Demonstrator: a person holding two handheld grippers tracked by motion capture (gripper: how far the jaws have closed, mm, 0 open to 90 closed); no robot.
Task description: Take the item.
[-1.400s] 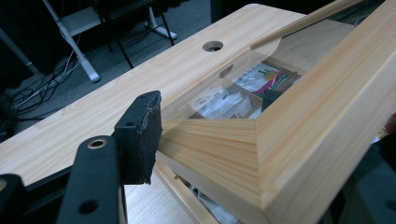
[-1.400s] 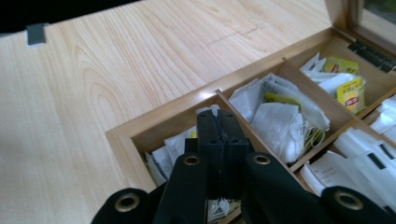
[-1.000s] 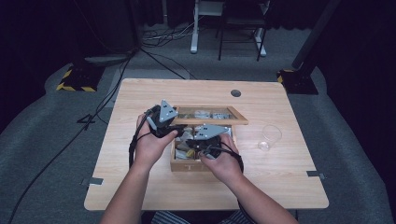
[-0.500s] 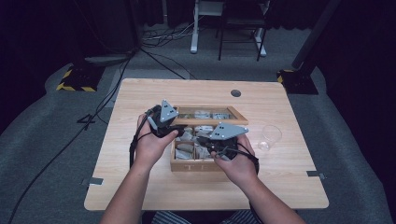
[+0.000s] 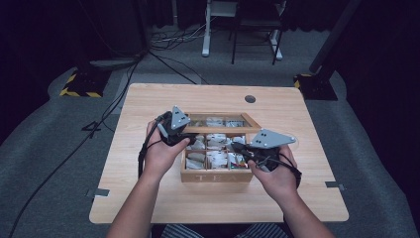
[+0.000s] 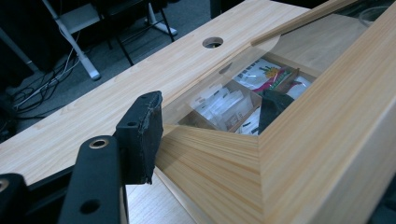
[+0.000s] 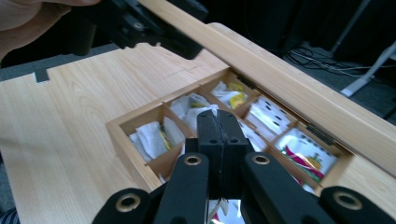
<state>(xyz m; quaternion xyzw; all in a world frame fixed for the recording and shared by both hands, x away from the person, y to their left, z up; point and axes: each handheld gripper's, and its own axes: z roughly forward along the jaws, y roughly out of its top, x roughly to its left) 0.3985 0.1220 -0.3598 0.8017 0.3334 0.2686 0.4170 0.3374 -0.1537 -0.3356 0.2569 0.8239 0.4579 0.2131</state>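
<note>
Tea box sits mid-table, lid raised and standing open along the box's far edge. Compartments hold tea bags, mostly white, one colourful packet at the box's far right corner.

Left gripper is at the box's left far corner, clamped on the lid's wooden frame: in the left gripper view one black jaw presses the outer face of the frame, the other jaw is seen through the glass pane on the inner side. The lid is tilted up, held by this grip.

Right gripper hovers over the box's right half, jaws pointing left into the compartments. In the right gripper view its jaws are pressed together, tips over the middle compartments, with a bit of white bag showing right at the tips; cannot tell if a bag is actually pinched between them.

Left hand is beside the box's left wall, right hand at the box's front right corner.
</note>
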